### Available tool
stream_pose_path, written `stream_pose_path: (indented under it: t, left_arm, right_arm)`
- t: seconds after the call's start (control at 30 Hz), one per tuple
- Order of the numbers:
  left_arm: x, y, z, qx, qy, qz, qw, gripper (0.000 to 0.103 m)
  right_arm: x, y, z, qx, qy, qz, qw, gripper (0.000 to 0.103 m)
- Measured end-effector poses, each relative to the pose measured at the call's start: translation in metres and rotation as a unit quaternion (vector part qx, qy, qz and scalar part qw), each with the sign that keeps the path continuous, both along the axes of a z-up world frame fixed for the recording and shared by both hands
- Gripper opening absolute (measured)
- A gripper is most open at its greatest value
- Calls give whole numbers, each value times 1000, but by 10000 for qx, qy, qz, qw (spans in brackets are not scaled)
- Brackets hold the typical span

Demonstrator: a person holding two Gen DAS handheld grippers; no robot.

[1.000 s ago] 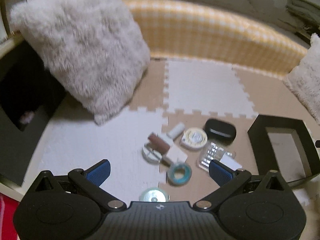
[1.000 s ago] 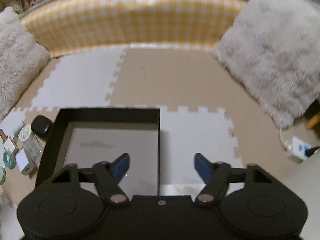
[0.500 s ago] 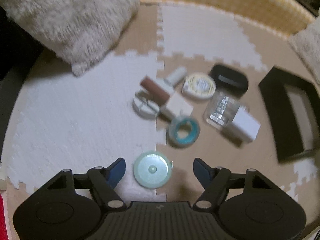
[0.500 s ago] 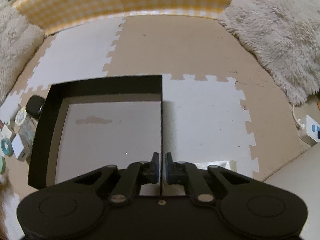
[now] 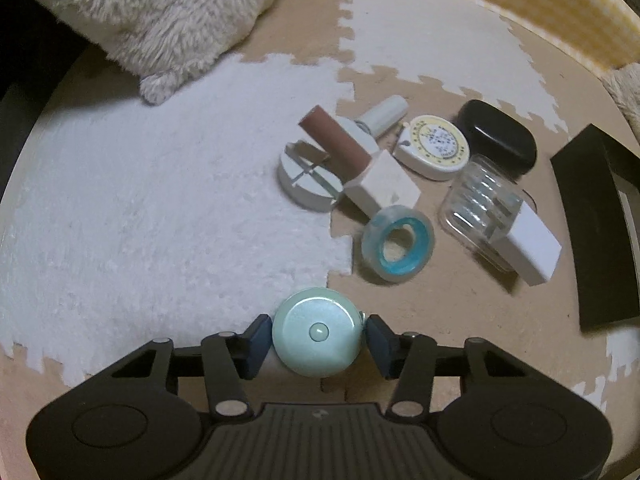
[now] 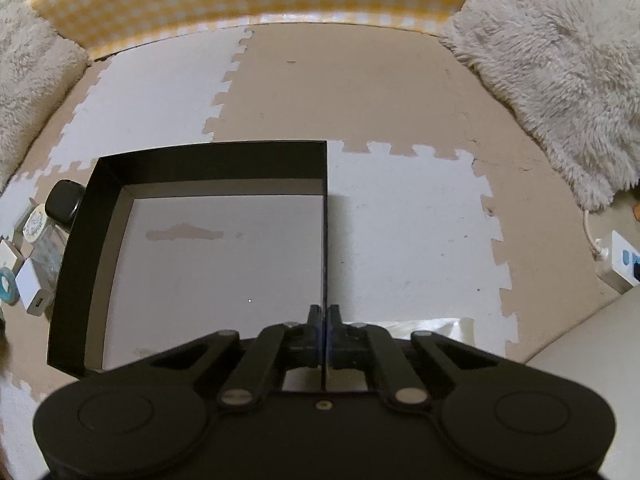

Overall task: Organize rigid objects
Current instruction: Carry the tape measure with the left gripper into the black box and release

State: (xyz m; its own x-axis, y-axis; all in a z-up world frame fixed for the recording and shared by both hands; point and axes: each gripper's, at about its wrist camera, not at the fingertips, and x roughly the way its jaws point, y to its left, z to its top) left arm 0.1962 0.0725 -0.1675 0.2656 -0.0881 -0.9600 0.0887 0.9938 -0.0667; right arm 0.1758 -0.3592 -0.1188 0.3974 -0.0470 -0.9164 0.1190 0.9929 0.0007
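Mint-green round tape measure [image 5: 318, 332] sits on the foam floor mat [image 5: 160, 208], clamped between the blue pads of the left tool [image 5: 318, 340]. The right tool [image 6: 324, 320] is pinched together on the right wall of the black box [image 6: 325, 220].

The floor is a foam puzzle mat [image 5: 160, 208] of white and beige tiles. On it lie a mint round disc [image 5: 318, 332], a tape roll [image 5: 398, 244], a white charger [image 5: 528, 246], a black case [image 5: 498, 138], perhaps a clear jar [image 5: 478, 200], a black box [image 6: 200, 168] and 2 furry cushions [image 6: 560, 60].
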Motion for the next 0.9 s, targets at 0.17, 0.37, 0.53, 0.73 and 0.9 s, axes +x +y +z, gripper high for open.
stream_pose_path:
  t: [0.17,0.37,0.53,0.73,0.9]
  left_arm:
    - [-7,-15,16,-197,-150,-161,9996,52]
    - [-25,-60,56,-821,-722,-588,9923,52]
    - [-37,-114,81,-1384,-1035,-1190,9777,52]
    - [-39,-175,86,-1646,-1248,-1707,9634,52]
    - [-39,-201,80,-1422,-1405,-2009,9590,52]
  right_arm:
    - [-1,0,0,-20,-19,14,10000,3]
    - [-1,1,0,-38,-29,11,10000,3]
    - [-1,1,0,-33,-37,-11,10000,3]
    - [-1,1,-1,-15,-30,-53,10000,3]
    - [1,0,-3,20,48,-119,9999,3]
